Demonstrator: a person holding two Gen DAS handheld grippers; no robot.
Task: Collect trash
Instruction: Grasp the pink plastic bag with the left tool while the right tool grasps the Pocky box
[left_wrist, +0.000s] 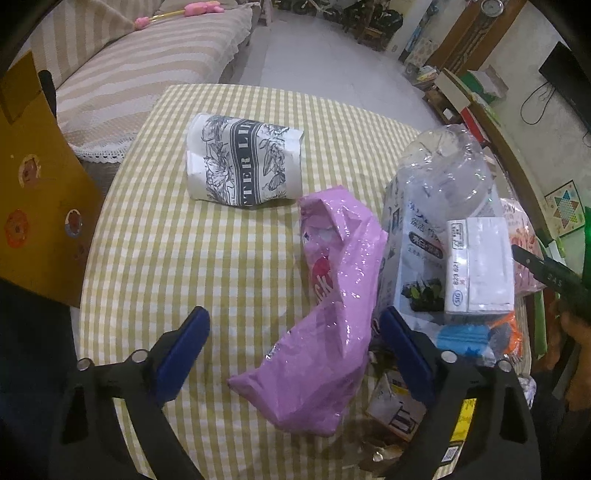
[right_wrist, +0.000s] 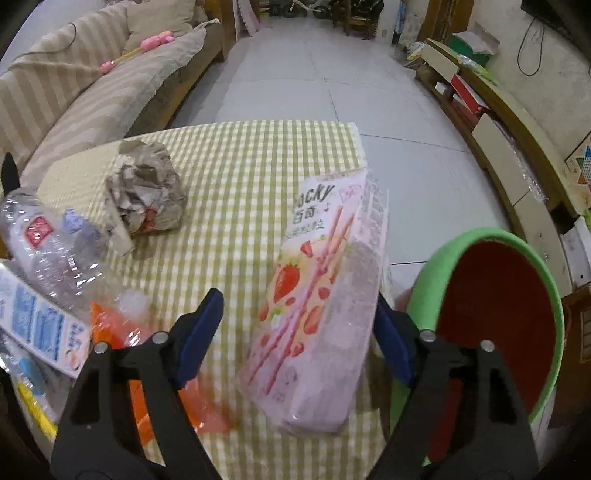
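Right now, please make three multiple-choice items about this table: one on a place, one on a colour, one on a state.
1. Where is the bin?
A) beside the table's right edge
B) on the sofa
C) on the table's middle

2. What colour is the bin's rim?
A) blue
B) green
C) black

3. How is the paper lump?
A) folded flat
B) rolled up
C) crumpled

Answers: 1 A, it stands past the checked cloth; 2 B, green rim around a red inside; 3 C, creased all over.
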